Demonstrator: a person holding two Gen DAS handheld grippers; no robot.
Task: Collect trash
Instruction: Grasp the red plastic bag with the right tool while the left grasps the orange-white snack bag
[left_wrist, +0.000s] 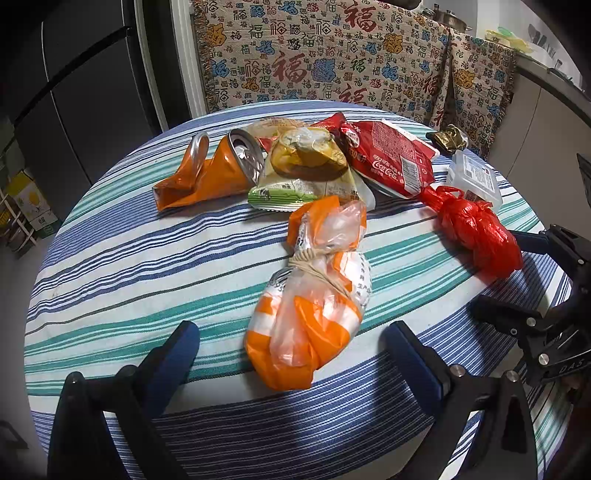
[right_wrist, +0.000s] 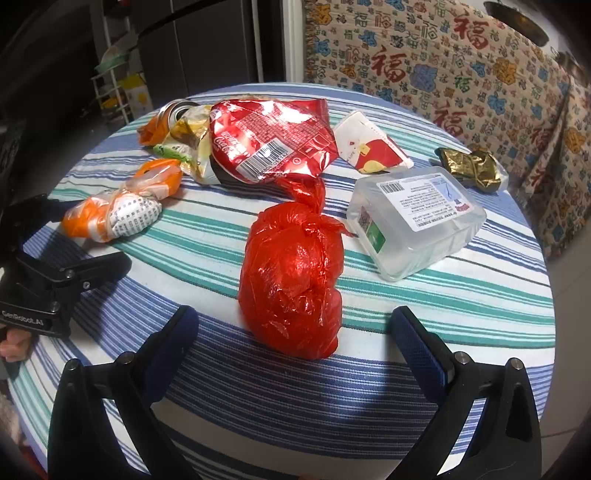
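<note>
Trash lies on a round table with a striped cloth (left_wrist: 129, 266). A tied orange-and-white plastic bag (left_wrist: 314, 299) lies just ahead of my open, empty left gripper (left_wrist: 291, 343); it also shows in the right wrist view (right_wrist: 114, 214). A knotted red plastic bag (right_wrist: 291, 277) lies just ahead of my open, empty right gripper (right_wrist: 295, 332); the left wrist view shows it at the right (left_wrist: 476, 232). Further back lie a crushed orange can (left_wrist: 207, 173), a food wrapper (left_wrist: 306, 166), a red Coca-Cola wrapper (right_wrist: 266, 140), a clear plastic box (right_wrist: 417, 218) and gold foil (right_wrist: 472, 166).
A red-and-white paper piece (right_wrist: 369, 144) lies behind the box. A patterned blanket (left_wrist: 332, 55) covers furniture behind the table. A dark fridge (left_wrist: 85, 92) stands at the left, with a rack and boxes (left_wrist: 26, 210) on the floor.
</note>
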